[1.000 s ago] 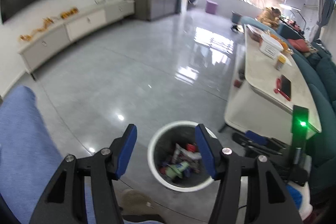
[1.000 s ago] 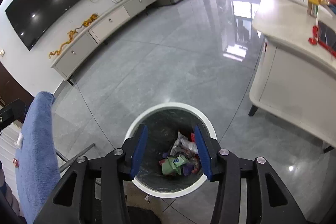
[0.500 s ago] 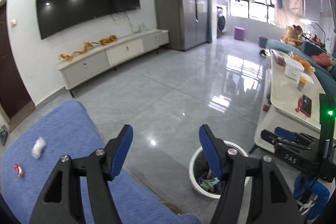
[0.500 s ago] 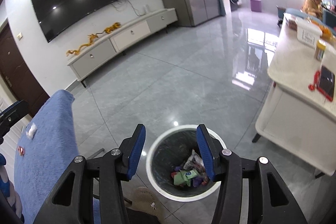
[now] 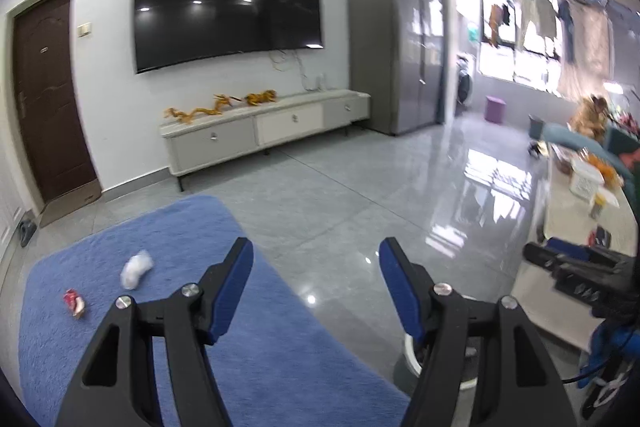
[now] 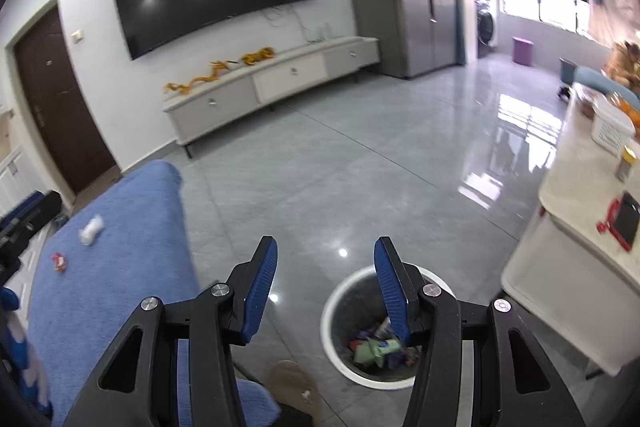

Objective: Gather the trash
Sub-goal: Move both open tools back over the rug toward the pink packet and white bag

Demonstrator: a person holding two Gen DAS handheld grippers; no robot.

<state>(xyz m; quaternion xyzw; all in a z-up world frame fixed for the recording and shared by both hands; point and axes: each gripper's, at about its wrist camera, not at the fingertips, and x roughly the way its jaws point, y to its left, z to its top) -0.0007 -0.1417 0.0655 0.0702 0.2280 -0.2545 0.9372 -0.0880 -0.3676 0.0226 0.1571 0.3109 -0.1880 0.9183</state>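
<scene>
A crumpled white tissue (image 5: 136, 269) and a small red wrapper (image 5: 74, 302) lie on a blue cloth-covered surface (image 5: 160, 307). They also show in the right wrist view, the tissue (image 6: 91, 229) and the wrapper (image 6: 59, 261). My left gripper (image 5: 316, 281) is open and empty, raised above the blue surface to the right of the trash. My right gripper (image 6: 325, 281) is open and empty above the floor. A white-rimmed trash bin (image 6: 340, 311) holding several wrappers stands under its right finger; its rim (image 5: 410, 351) peeks out in the left wrist view.
A white table (image 6: 580, 227) with a phone (image 6: 626, 217), a jar and a basket stands at the right. A TV cabinet (image 5: 264, 131) lines the far wall under a large TV. A slipper (image 6: 294, 383) lies by the bin. The right gripper's body (image 5: 576, 267) shows at the right.
Both grippers have lifted and tilted up from looking down into the bin, swinging left. The blue surface with the tissue and wrapper has come into view.
</scene>
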